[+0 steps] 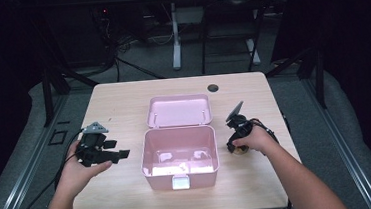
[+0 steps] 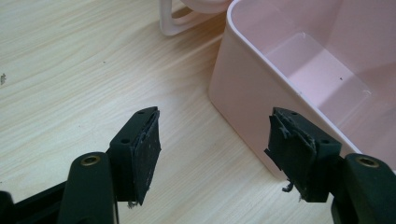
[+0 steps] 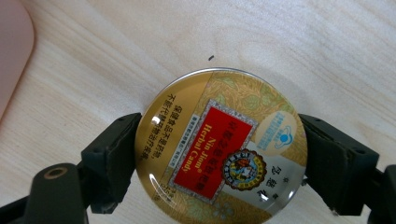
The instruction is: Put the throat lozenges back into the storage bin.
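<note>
A round gold candy tin with a red label lies flat on the wooden table, right of an open pink box. My right gripper is shut on the tin, one jaw pressed to each side of its rim. From above, the tin peeks out under the right gripper and the hand. My left gripper hovers open left of the box, with nothing between its fingers. In the left gripper view, the left gripper points at the box's near corner.
The box's lid lies flat behind the box, its handle showing beside the wall. The pink edge lies left of the tin. A cable hole sits near the table's far edge. Bare wood surrounds both grippers.
</note>
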The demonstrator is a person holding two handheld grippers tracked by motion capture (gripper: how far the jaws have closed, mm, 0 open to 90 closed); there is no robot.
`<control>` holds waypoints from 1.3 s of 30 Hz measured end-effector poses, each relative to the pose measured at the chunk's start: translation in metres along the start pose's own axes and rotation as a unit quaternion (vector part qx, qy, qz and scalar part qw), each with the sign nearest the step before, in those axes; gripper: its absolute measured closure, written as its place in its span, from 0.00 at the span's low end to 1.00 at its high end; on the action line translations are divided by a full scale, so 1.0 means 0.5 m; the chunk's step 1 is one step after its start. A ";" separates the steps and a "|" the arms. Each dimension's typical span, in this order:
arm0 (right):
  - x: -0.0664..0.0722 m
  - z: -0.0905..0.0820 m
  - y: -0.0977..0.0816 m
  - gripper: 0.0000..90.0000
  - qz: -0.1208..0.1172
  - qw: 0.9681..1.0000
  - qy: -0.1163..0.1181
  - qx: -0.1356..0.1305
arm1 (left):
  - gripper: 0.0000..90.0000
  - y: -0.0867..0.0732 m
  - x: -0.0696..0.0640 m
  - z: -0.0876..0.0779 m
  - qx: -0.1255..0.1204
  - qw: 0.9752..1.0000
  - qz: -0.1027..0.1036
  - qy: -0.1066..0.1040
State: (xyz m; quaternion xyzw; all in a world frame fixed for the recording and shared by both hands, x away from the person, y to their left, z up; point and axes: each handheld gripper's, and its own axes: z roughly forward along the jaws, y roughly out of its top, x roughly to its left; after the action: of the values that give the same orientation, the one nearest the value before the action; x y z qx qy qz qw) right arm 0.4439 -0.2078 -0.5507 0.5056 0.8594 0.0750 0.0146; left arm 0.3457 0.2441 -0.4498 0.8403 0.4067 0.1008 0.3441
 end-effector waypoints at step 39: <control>0.008 -0.046 0.004 0.22 -0.022 1.000 -0.001 0.003 | 0.38 -0.001 0.002 0.001 0.000 1.000 -0.002 -0.002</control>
State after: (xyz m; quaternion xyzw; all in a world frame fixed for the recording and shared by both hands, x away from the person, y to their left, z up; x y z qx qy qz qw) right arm 0.4413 -0.2060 -0.5278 0.4864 0.8707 0.0712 0.0156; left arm 0.3463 0.2444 -0.4506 0.8397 0.4074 0.0989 0.3452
